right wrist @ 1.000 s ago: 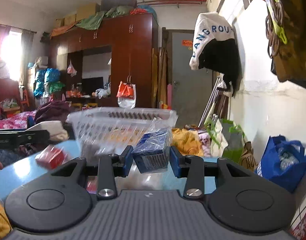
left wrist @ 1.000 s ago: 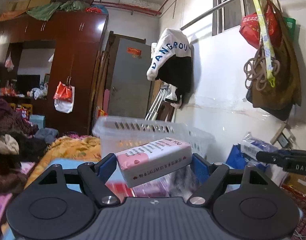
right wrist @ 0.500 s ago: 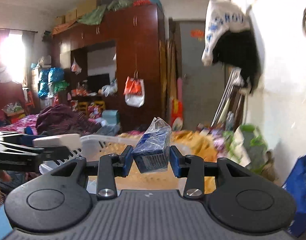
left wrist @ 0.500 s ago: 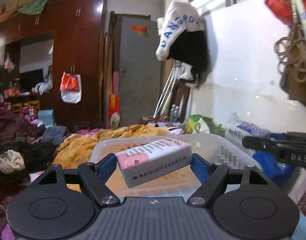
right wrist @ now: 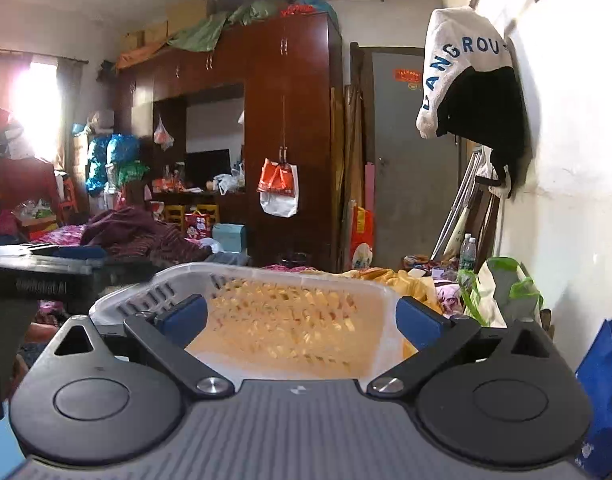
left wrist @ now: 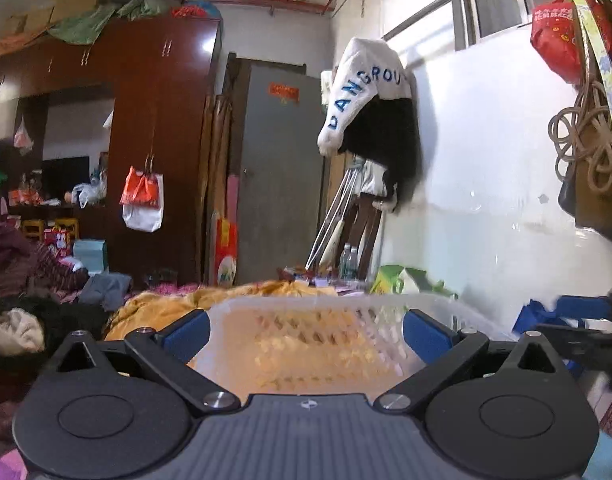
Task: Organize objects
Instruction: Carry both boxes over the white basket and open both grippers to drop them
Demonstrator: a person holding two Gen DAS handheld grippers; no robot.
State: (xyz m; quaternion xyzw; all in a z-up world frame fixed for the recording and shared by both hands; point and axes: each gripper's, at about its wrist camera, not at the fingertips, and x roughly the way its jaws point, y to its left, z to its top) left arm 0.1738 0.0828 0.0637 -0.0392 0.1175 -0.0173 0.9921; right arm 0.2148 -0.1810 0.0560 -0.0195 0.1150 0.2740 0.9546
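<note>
A clear white plastic basket [left wrist: 306,312] with slotted walls sits right in front of both grippers; it also shows in the right wrist view [right wrist: 290,280]. My left gripper [left wrist: 306,328] is open and empty above the basket. My right gripper [right wrist: 302,316] is open and empty above it too. The pink-and-white box and the blue packet are hidden from both views. The right gripper shows at the right edge of the left wrist view [left wrist: 578,320], and the left gripper at the left edge of the right wrist view [right wrist: 42,272].
A yellow blanket [left wrist: 162,312] lies behind the basket. A dark wardrobe [right wrist: 290,120] and a grey door [left wrist: 282,168] stand at the back. A white wall [left wrist: 486,200] with hanging clothes is on the right. A blue bag [right wrist: 602,380] stands at the right.
Both grippers have opened. The pink-and-white box has left the left gripper and the blue packet has left the right gripper; neither is in view now.
</note>
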